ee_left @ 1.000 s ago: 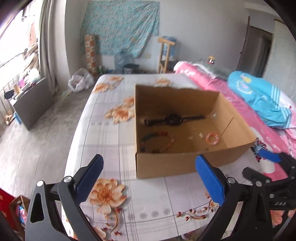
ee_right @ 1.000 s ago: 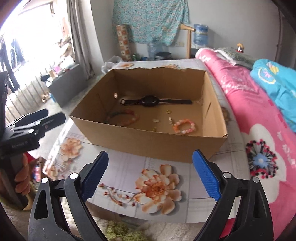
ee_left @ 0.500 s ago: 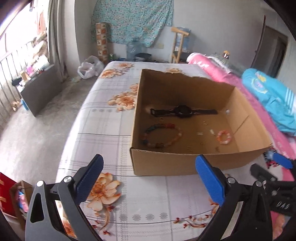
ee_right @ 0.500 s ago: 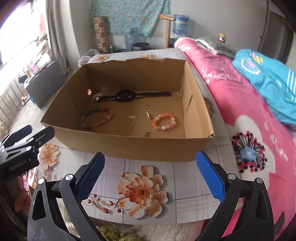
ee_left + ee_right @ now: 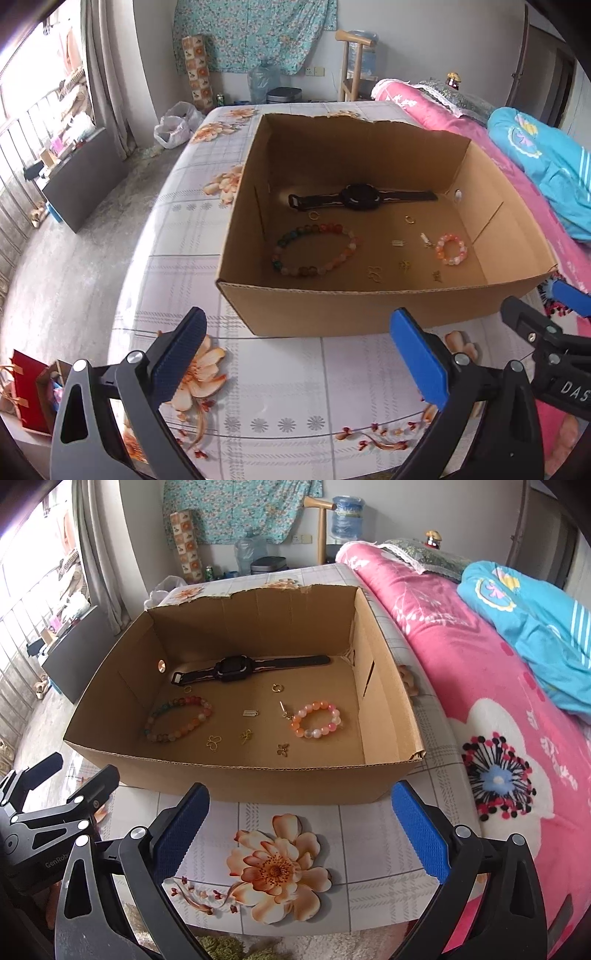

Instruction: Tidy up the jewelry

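An open cardboard box (image 5: 332, 310) (image 5: 258, 779) stands on the flowered table. Inside lie a black watch (image 5: 360, 197) (image 5: 236, 669), a large multicoloured bead bracelet (image 5: 314, 250) (image 5: 177, 719), a small pink-orange bead bracelet (image 5: 451, 248) (image 5: 318, 719) and several small gold pieces (image 5: 375, 272) (image 5: 247, 735). My left gripper (image 5: 295, 354) is open, in front of the box's near wall, holding nothing. My right gripper (image 5: 299, 823) is likewise open and empty before the near wall. Each gripper shows at the edge of the other's view.
The flowered tablecloth (image 5: 277, 871) (image 5: 266, 406) covers the table in front of the box. A bed with a pink quilt (image 5: 480, 672) and a blue blanket (image 5: 546, 162) lies to the right. Left of the table, the floor (image 5: 66, 251) drops away.
Both grippers have risen and tilted down, so the box floor and the jewelry show more fully. Nothing in the box has moved; both grippers stay open.
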Action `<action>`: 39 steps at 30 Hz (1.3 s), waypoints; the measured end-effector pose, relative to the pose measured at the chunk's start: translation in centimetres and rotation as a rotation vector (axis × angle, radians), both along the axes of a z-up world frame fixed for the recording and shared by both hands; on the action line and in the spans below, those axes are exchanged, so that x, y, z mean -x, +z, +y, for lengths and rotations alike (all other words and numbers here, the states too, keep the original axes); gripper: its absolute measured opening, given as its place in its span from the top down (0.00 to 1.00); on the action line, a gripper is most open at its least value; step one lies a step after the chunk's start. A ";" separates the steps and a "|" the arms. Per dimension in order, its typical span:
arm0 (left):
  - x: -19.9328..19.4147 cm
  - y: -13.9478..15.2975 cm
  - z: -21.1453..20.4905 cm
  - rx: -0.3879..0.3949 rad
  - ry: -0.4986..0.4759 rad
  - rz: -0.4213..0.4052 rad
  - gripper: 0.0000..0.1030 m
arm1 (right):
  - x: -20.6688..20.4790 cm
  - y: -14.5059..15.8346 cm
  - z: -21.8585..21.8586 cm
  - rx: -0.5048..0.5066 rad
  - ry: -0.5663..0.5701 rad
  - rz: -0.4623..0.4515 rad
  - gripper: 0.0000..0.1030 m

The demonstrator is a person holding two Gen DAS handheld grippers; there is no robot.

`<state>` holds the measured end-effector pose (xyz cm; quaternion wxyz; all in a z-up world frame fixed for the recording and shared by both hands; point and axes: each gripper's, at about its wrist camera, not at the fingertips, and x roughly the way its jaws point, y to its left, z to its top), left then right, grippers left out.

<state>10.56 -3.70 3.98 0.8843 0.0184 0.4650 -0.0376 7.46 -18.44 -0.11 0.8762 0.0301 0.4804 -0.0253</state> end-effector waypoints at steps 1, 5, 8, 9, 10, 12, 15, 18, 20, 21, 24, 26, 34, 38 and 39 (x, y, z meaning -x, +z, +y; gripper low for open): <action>0.0 -0.1 0.0 0.010 0.001 0.004 0.05 | 0.0 0.0 0.1 0.001 0.002 -0.001 0.08; -0.2 -0.5 -0.4 -0.029 0.031 0.021 0.05 | -0.1 0.0 0.1 -0.001 0.008 -0.001 0.08; -0.3 -0.5 -1.0 -0.076 0.014 0.027 0.05 | -0.2 -0.1 0.1 0.000 0.007 0.001 0.08; -0.3 -0.5 -1.1 -0.078 0.008 0.028 0.05 | -0.2 -0.2 0.1 0.001 0.006 0.001 0.08; -0.2 -0.5 -1.3 -0.078 0.001 0.036 0.05 | -0.3 -0.2 0.1 0.003 0.006 0.003 0.08; -0.3 -0.6 -1.4 -0.065 -0.003 0.059 0.05 | -0.5 -0.3 0.1 0.003 0.008 0.008 0.08; -0.6 -0.8 -1.4 -0.042 0.011 0.082 0.05 | -0.6 -0.4 0.1 0.005 0.008 0.012 0.08; -0.8 -0.8 -1.0 -0.011 0.023 0.098 0.05 | -0.6 -0.4 0.2 0.016 0.015 0.011 0.08; -0.8 -0.8 -1.0 -0.010 0.029 0.100 0.05 | -0.6 -0.5 0.3 0.012 0.013 0.010 0.08; -0.8 -0.8 -1.0 -0.012 0.029 0.102 0.05 | -0.6 -0.5 0.3 0.012 0.015 0.011 0.08; -0.8 -0.9 -1.0 -0.018 0.033 0.107 0.05 | -0.8 -0.7 0.3 0.010 0.014 0.013 0.08; -0.8 -0.9 -1.0 -0.016 0.035 0.110 0.05 | -0.8 -0.7 0.3 0.005 0.011 0.014 0.08; -0.8 -0.9 -0.9 -0.015 0.042 0.111 0.05 | -0.9 -0.7 0.2 -0.008 0.004 0.017 0.08; -0.8 -0.9 -0.9 -0.017 0.043 0.111 0.05 | -1.0 -0.7 0.1 -0.007 0.004 0.019 0.08; -0.8 -0.9 -0.9 -0.016 0.043 0.111 0.05 | -1.0 -0.7 0.1 -0.008 0.002 0.021 0.08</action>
